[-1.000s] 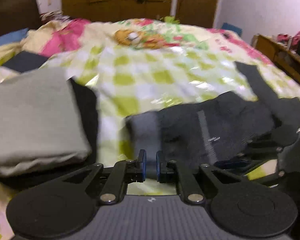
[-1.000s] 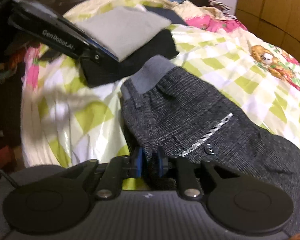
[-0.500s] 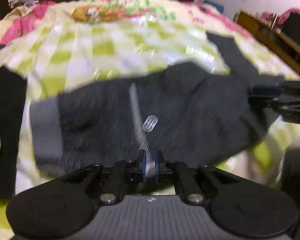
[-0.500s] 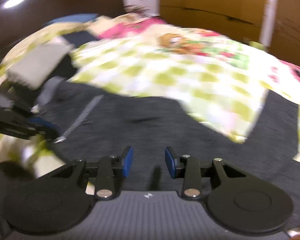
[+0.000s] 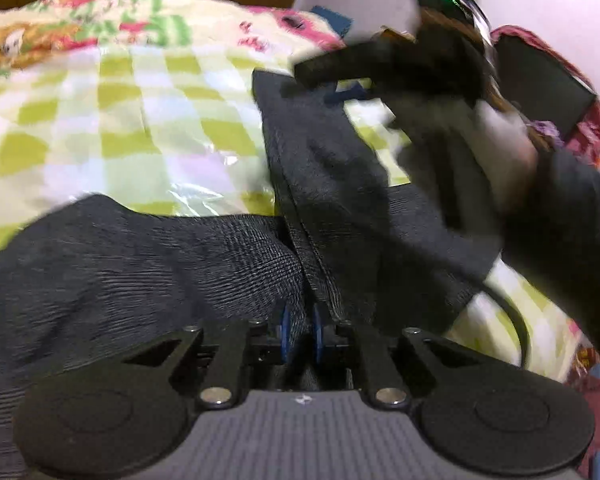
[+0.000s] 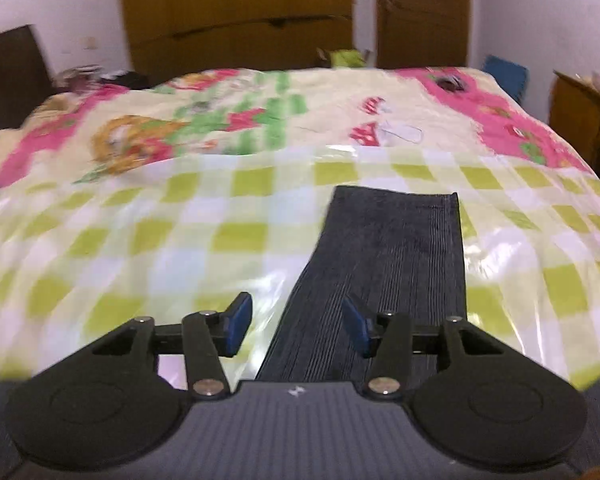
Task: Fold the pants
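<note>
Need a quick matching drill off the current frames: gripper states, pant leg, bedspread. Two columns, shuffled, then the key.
Column 1
1. left gripper
2. right gripper
3. pant leg
4. bedspread

Column 2
A. green and white checks, glossy
B. lies flat, hem pointing toward the wardrobe
C. pinched shut on dark pants fabric
D. jaws opening, pads pressing on nothing

Pairs: 1-C, 2-D, 3-B, 4-A
</note>
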`<state>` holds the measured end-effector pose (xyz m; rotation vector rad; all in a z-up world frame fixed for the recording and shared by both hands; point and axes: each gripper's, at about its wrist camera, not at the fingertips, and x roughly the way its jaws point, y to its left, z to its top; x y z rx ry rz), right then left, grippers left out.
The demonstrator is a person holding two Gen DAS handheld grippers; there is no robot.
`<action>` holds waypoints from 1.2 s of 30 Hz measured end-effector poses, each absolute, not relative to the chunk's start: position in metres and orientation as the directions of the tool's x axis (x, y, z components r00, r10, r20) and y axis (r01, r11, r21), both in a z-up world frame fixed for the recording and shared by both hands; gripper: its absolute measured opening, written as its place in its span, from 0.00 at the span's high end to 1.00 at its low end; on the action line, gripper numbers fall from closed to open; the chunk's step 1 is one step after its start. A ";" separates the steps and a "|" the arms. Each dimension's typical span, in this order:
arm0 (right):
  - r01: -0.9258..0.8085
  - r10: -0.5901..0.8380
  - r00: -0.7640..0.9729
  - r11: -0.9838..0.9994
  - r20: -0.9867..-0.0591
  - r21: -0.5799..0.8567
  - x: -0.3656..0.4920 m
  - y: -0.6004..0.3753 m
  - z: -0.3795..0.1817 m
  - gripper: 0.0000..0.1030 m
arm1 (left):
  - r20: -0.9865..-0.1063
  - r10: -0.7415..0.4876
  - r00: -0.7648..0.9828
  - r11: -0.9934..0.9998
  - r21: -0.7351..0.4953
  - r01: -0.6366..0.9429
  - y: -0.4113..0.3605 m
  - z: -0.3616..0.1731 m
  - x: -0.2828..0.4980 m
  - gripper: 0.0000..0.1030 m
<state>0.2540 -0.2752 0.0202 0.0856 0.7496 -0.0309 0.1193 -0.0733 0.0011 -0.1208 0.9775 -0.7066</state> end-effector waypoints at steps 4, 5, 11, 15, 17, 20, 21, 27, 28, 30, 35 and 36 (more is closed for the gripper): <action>0.130 -0.045 0.667 0.990 -0.744 0.056 0.308 -0.275 -0.013 0.49 | -0.730 -0.596 0.334 0.780 -0.429 0.455 -0.087 -0.010 0.129 0.74; 0.145 -0.078 0.647 0.989 -0.759 0.021 0.316 -0.274 -0.021 0.49 | -0.730 -0.599 0.329 0.779 -0.435 0.452 -0.088 -0.010 0.129 0.74; 0.147 -0.071 0.599 0.989 -0.798 0.022 0.326 -0.295 -0.036 0.82 | -0.735 -0.587 0.338 0.780 -0.401 0.481 -0.099 -0.007 0.127 0.70; 0.139 -0.012 0.619 0.986 -0.785 0.095 0.301 -0.323 -0.016 0.94 | -0.731 -0.590 0.343 0.774 -0.390 0.499 -0.110 -0.005 0.128 0.70; 0.145 0.012 0.641 0.980 -0.768 0.136 0.284 -0.341 -0.005 0.94 | -0.732 -0.588 0.345 0.768 -0.370 0.523 -0.117 -0.002 0.123 0.71; 0.164 0.050 0.697 0.960 -0.716 0.227 0.255 -0.367 0.022 0.94 | -0.735 -0.584 0.345 0.752 -0.330 0.571 -0.129 0.006 0.112 0.71; 0.172 0.060 0.724 0.949 -0.687 0.264 0.236 -0.379 0.033 0.94 | -0.735 -0.584 0.344 0.747 -0.321 0.583 -0.132 0.010 0.110 0.71; 0.322 -0.021 0.830 0.834 -0.558 0.447 0.105 -0.471 0.057 0.94 | -0.748 -0.589 0.306 0.705 -0.290 0.648 -0.153 0.016 0.103 0.70; 0.365 -0.049 0.832 0.799 -0.553 0.478 0.080 -0.490 0.052 0.94 | -0.751 -0.590 0.296 0.697 -0.289 0.656 -0.158 0.015 0.102 0.70; 0.429 -0.074 0.813 0.747 -0.578 0.508 0.046 -0.519 0.031 0.94 | -0.765 -0.584 0.274 0.684 -0.281 0.673 -0.172 0.012 0.099 0.70; 0.481 -0.013 0.786 0.642 -0.618 0.598 0.012 -0.552 -0.022 0.87 | -0.813 -0.527 0.248 0.663 -0.211 0.718 -0.205 0.003 0.086 0.70; 0.481 -0.015 0.794 0.627 -0.608 0.613 0.010 -0.554 -0.026 0.87 | -0.818 -0.518 0.252 0.662 -0.196 0.723 -0.209 0.003 0.085 0.70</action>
